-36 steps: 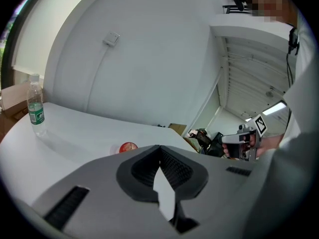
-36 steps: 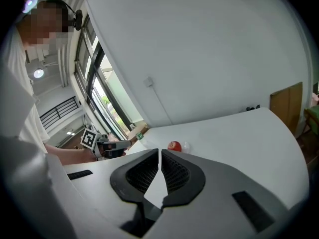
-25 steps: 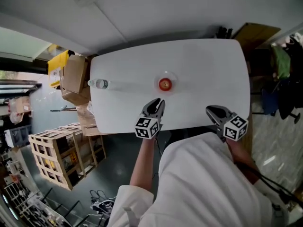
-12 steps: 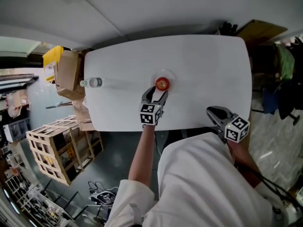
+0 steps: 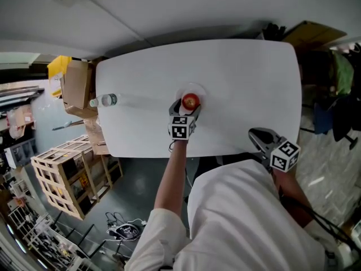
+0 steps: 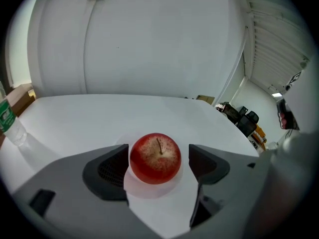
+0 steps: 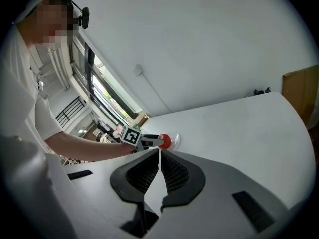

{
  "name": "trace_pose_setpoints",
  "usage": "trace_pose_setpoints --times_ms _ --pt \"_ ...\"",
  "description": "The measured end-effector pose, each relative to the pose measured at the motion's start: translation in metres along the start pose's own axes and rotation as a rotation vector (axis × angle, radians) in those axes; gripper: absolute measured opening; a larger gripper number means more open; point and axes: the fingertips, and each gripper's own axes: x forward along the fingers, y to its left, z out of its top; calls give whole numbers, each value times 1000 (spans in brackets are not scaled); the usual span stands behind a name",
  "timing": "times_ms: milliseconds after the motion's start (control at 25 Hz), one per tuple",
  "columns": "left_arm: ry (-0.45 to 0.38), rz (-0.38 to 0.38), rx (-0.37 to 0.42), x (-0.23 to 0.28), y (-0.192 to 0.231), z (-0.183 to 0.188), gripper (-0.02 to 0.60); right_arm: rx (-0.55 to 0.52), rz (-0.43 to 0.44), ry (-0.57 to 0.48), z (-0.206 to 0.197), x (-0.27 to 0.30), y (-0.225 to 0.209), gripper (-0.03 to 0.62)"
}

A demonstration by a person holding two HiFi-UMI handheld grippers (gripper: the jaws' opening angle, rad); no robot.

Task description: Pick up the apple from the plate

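Apple point(image 6: 155, 156) on its plate point(image 6: 148, 189), straddled by the left gripper point(image 6: 158, 164)

The small pale plate holds one red apple, stem up, between the gripper's spread jaws. The left pad looks to touch it and the right pad stands just off. Far to that gripper's left, a bottle point(image 6: 10, 126) is cut off by the frame edge. The right gripper point(image 7: 158, 171), jaws closed on nothing, hangs well apart at the white table's point(image 5: 242, 83) near edge.
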Motion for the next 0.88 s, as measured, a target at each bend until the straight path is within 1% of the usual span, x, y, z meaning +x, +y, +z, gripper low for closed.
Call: trace_pose_setpoints --times_ms 280,560,720,880 --pt "27 42 -17 16 9 -4 374 14 4 7 -1 -1 -11 41" --pt "9 56 -73 16 9 -4 365 19 15 10 -3 -5 -23 41" --pt "-2 62 -83 10 9 -2 365 13 40 11 -2 -1 -23 41" --pt "-25 53 -89 -2 -2 3 365 -7 68 14 -2 1 -22 42"
